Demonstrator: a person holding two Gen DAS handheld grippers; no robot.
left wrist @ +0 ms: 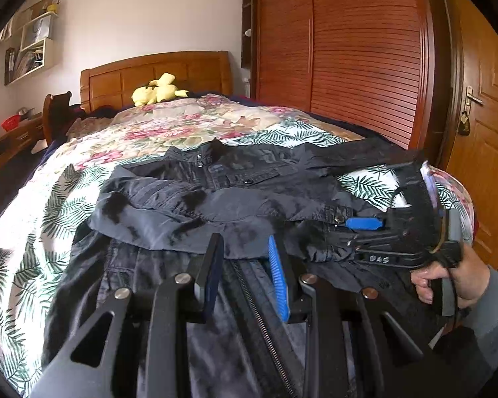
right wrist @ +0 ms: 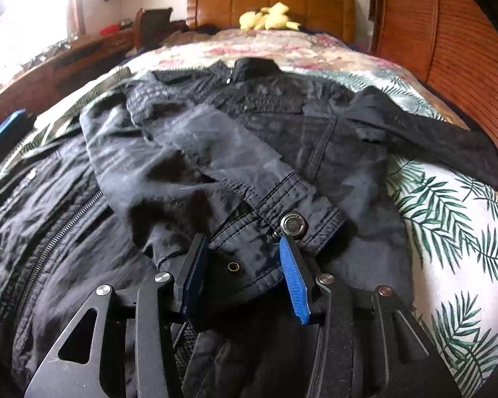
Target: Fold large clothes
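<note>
- The right gripper point(right wrist: 245, 262) has its 2 jaws parted, and the sleeve cuff point(right wrist: 282, 212) of the dark jacket point(right wrist: 215, 139) lies loose between them; the pads do not press on the cloth. The right-hand blue pad point(right wrist: 293, 278) sits just beside the cuff's metal snap button point(right wrist: 293, 225).
- The left gripper point(left wrist: 245, 262) has its 2 fingers set a little apart above the jacket's lower edge; I cannot tell whether any cloth is pinched between them.
- In the left wrist view, the right gripper point(left wrist: 365, 224) lies on the jacket's right side, gripped by a hand point(left wrist: 448, 282) in a grey sleeve.
- The jacket lies front up on the bed, collar toward the wooden headboard point(right wrist: 269, 3), zipper point(right wrist: 49, 238) running down near the left gripper. 1 sleeve is folded across the chest; the other sleeve point(right wrist: 431, 136) stretches out to the right over the quilt point(right wrist: 448, 215) with its leaf print.
- A yellow plush toy point(right wrist: 269, 18) rests by the headboard, well apart from the jacket.
</note>
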